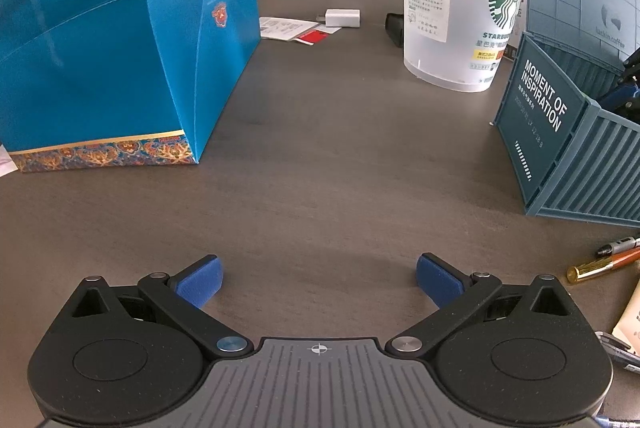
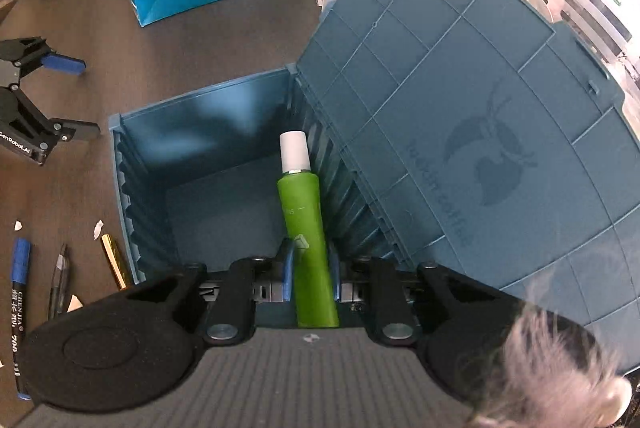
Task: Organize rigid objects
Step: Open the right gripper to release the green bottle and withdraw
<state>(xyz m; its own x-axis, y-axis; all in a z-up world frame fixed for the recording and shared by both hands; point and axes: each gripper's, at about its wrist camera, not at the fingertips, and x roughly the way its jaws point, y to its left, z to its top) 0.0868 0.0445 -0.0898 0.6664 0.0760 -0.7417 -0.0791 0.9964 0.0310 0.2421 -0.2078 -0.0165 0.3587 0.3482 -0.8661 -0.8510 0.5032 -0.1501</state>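
A green tube (image 2: 304, 212) with a white cap points down into the open teal container box (image 2: 208, 116). My right gripper (image 2: 311, 260) is shut on the tube's lower body, a blue pad pressing each side. The box's ribbed lid (image 2: 460, 108) stands open to the right. In the left wrist view the same box (image 1: 560, 148) stands at the right edge. My left gripper (image 1: 319, 278) hangs open over bare dark table with nothing between its fingers. It also shows at the left edge of the right wrist view (image 2: 76, 96).
A blue paper bag (image 1: 112, 48) stands at the left and a frosted Starbucks cup (image 1: 460, 20) at the back right. Loose pens (image 1: 604, 264) lie beside the box. A blue marker (image 2: 18, 292), a grey pen (image 2: 60, 280) and a gold pen (image 2: 114, 260) lie left of it.
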